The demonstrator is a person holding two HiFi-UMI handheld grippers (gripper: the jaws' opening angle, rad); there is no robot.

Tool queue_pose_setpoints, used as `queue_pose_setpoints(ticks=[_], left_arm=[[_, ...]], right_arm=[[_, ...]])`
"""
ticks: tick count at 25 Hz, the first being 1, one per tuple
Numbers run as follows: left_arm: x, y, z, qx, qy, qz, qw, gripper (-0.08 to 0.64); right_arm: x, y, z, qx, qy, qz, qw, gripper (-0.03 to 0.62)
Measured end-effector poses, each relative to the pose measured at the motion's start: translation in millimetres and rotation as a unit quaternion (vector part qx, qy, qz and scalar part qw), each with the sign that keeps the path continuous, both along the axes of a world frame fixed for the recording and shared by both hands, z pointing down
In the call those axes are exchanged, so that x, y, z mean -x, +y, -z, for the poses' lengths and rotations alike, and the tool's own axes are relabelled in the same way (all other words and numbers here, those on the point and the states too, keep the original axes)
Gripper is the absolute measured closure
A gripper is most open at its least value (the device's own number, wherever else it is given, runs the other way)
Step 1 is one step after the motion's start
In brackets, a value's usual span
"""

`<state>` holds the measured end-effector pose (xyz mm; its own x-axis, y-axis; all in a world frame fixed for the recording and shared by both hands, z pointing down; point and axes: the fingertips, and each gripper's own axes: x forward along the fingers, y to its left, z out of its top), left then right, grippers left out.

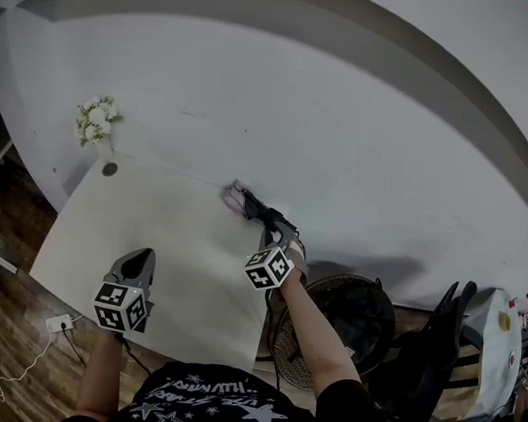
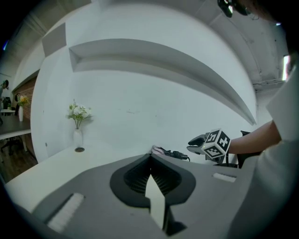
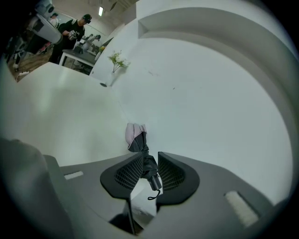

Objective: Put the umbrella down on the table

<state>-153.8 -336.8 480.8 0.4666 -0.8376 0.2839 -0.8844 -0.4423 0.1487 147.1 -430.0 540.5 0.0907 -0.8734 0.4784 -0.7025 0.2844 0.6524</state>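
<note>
Head view looks down; all three views share table [image 1: 155, 244] and wall [image 1: 341, 112].

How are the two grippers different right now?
The right gripper clamps the folded umbrella; the left gripper holds nothing. The left gripper's jaws meet; the right gripper's jaws sit apart on the umbrella. The right gripper reaches nearer the wall than the left gripper. Both carry marker cubes.
</note>
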Motion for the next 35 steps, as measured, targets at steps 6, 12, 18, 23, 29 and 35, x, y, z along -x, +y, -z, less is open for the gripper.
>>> queue_pose_setpoints(ticks=[6,12,18,23,29,35], left_arm=[[-9.5,31.9,-0.3,0.007,0.007,0.008,0.9999,0.557],[-34.8,67.6,1.7,0.009,0.005,-0.001,0.9999,0.557],[-46.8,100.1,5.5,0.006,0.002,0.004,1.0,0.557],[-51.0,129.7,7.5,0.006,0.002,0.014,0.9999,0.557],[-67.9,172.8,5.8,0.006,0.0,0.008,1.0,0.557],[-72.4,216.5,-1.2,0.015,0.01,0.016,0.9997,0.557]], right_arm=[[0.1,35.6,21.1,-0.035,-0.035,0.001,0.999,0.551],[-3.8,76.4,42.9,-0.069,-0.098,0.037,0.992,0.575],[-6.0,115.7,58.5,-0.085,-0.139,0.056,0.985,0.575],[-4.6,152.0,65.9,-0.098,-0.18,0.059,0.977,0.575],[-2.4,205.6,70.0,-0.118,-0.227,0.071,0.964,0.575],[-0.9,251.6,62.1,-0.105,-0.243,0.076,0.961,0.575]])
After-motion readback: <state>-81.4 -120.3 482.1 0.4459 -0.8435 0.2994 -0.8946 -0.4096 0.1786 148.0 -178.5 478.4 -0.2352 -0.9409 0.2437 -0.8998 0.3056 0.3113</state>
